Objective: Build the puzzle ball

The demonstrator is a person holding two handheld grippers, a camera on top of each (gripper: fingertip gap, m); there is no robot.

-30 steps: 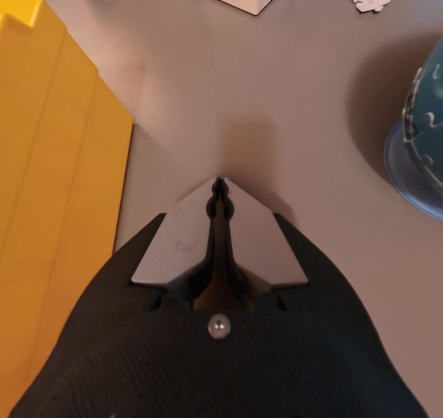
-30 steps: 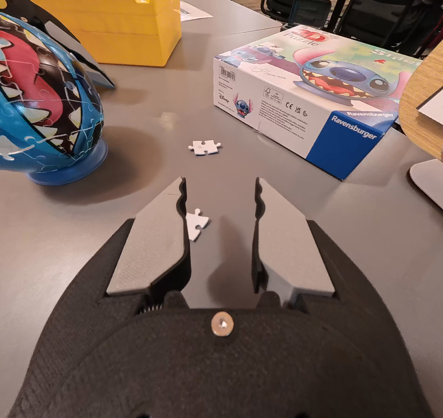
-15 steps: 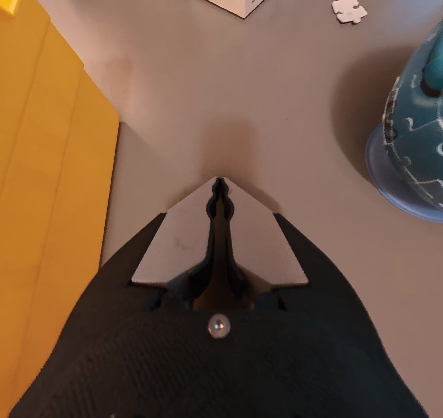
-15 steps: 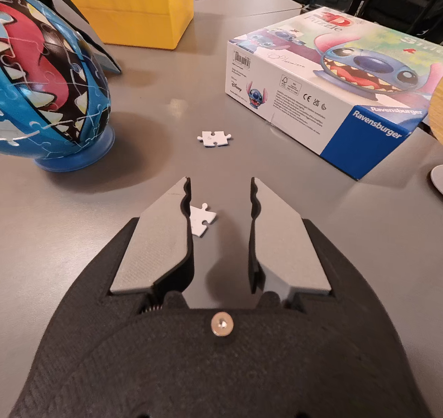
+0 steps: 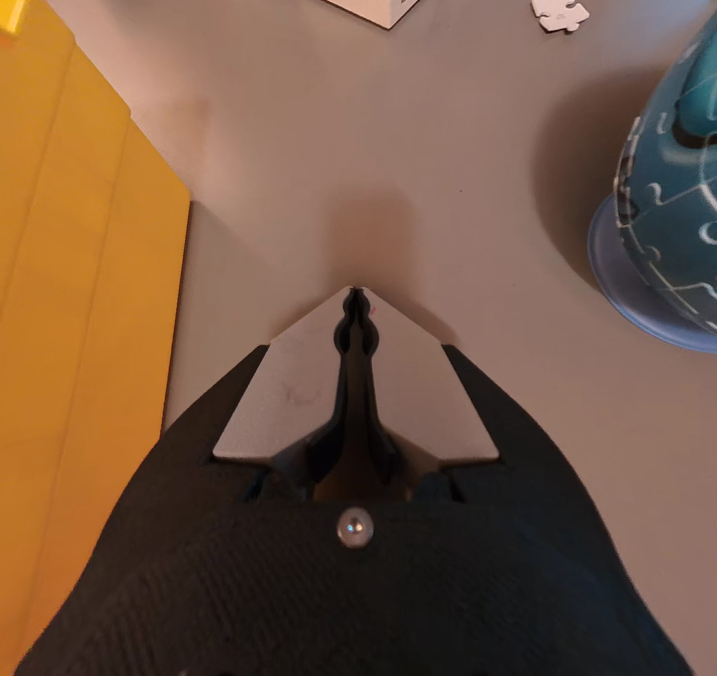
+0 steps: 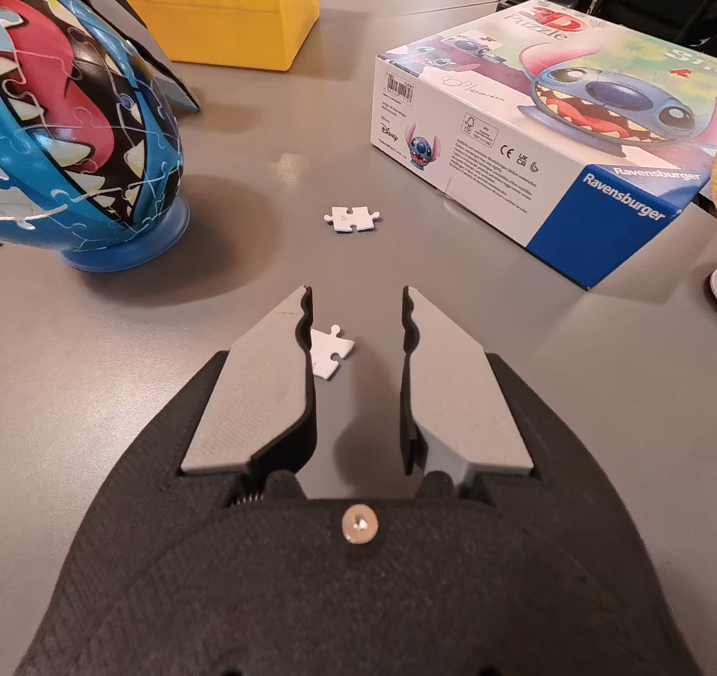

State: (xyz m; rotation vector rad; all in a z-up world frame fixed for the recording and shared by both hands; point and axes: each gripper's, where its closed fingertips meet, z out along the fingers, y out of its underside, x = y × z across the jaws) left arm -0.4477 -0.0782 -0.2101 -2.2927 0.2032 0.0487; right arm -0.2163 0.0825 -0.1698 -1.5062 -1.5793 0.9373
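The right gripper (image 6: pixel 355 308) hangs low over the grey table (image 6: pixel 116 347) with its jaws apart and nothing between them yet; a single white puzzle piece (image 6: pixel 329 353) lies flat, blank side up, just inside the left finger and partly hidden under it. A joined pair of pieces (image 6: pixel 352 219) lies farther ahead, between the puzzle ball (image 6: pixel 77 114) on its blue stand and the printed puzzle box (image 6: pixel 543 134). The left gripper (image 5: pixel 355 293) has its jaws together on nothing, poised over bare table between the yellow bin (image 5: pixel 77 269) and the ball. The piece looks thin, light and stiff, probably curved plastic, though that curve is hard to make out from here. Lying flat, it offers little edge to pinch, so it will likely slide before it lifts. A sound hold would be across its two plain sides, clear of the tab, with the jaw tips touching the table. The ball seems a hollow shell of clipped pieces and would want a steadying hold while a piece is pressed in, since hard pressure could pop neighbouring pieces.
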